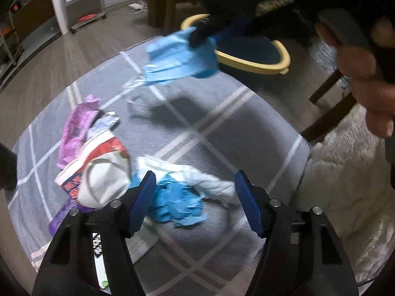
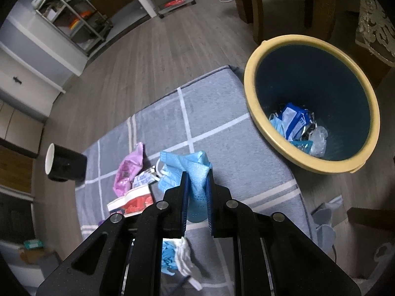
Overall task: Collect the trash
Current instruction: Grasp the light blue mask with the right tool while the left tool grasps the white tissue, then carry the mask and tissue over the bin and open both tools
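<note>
The right hand-held gripper is squeezed tight on a crumpled light blue paper face mask. The mask is up in the air, above the grey rug with white lines. Its white ear loops hang off at about nine o'clock from the fingers. In the left wrist view the same mask hangs near the top, just in front of the bin.

The left hand-held gripper has its blue fingers wide apart, holding nothing. It hovers over a small heap of trash on the rug. Right between the fingers lies a scrunched bright blue glove, touching a crumpled white tissue at about one o'clock from it.

At about ten o'clock from the left hand-held gripper sits a red and white paper snack box, lying open on its side. A shiny pink plastic wrapper lies just past it, touching it.

At about two o'clock from the right hand-held gripper stands a round dark blue trash bin with a yellow rim, at the edge of the rug. Down inside it are a blue and white wrapper and some clear plastic.

Off at nine o'clock, a black mug with a white inside lies on its side at the rug's edge.
</note>
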Demonstrator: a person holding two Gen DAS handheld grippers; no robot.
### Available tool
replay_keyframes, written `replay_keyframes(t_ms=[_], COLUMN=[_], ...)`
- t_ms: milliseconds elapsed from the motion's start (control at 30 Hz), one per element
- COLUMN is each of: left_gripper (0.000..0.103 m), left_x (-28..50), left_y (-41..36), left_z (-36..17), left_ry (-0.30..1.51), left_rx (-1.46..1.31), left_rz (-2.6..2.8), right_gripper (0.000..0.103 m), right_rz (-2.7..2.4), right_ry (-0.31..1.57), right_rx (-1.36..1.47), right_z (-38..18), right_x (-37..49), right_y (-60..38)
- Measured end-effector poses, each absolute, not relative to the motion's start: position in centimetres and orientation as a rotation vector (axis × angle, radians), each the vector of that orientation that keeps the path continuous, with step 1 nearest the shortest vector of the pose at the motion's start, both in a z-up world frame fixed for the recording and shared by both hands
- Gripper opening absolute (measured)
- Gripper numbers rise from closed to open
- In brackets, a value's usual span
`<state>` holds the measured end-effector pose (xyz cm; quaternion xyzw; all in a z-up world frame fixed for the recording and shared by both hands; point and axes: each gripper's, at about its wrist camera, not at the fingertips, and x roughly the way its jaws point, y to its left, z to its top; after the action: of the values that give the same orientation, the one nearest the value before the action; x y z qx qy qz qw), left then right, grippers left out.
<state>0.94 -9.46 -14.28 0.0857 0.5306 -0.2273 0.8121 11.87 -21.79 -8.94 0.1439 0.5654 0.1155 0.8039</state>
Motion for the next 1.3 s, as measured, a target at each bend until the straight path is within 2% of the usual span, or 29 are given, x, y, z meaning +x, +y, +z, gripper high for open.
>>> replay_keyframes(t_ms=[133, 200, 267, 433, 867, 1300], left_gripper=[0.064, 0.058, 0.036, 0.018, 0.015, 0.015], left_x=[0.4, 0.3, 0.4, 0.6, 2.6, 4.2], left_y=[-10.8, -11.2, -11.3, -11.2, -9.2, -7.5], left_z=[-15.2, -15.3, -15.4, -15.8, -9.9, -6.0], left_ry=[1.149, 1.134, 1.125, 1.118, 0.956, 0.876], left_rx=[0.231, 0.270, 0.300, 0.378, 0.255, 0.148], left_rz=[-0.495, -0.490, -0.477, -0.445, -0.404, -0.370], right_gripper=[0.014, 0.014, 0.014, 0.014, 0.015, 0.014], right_rz=[0.247, 0.248, 0.249, 0.255, 0.257, 0.212], right_ry=[1.210, 1.211, 1.207, 1.201, 1.130, 0.960], right_rx=[0.313, 0.317, 0.322, 0.333, 0.407, 0.321], right_z=[-8.9, -8.9, -8.9, -8.6, -6.3, 0.1], right_x=[12.0, 12.0, 12.0, 12.1, 13.0, 14.8], right_y=[-22.1, -22.2, -22.4, -22.6, -24.5, -30.0])
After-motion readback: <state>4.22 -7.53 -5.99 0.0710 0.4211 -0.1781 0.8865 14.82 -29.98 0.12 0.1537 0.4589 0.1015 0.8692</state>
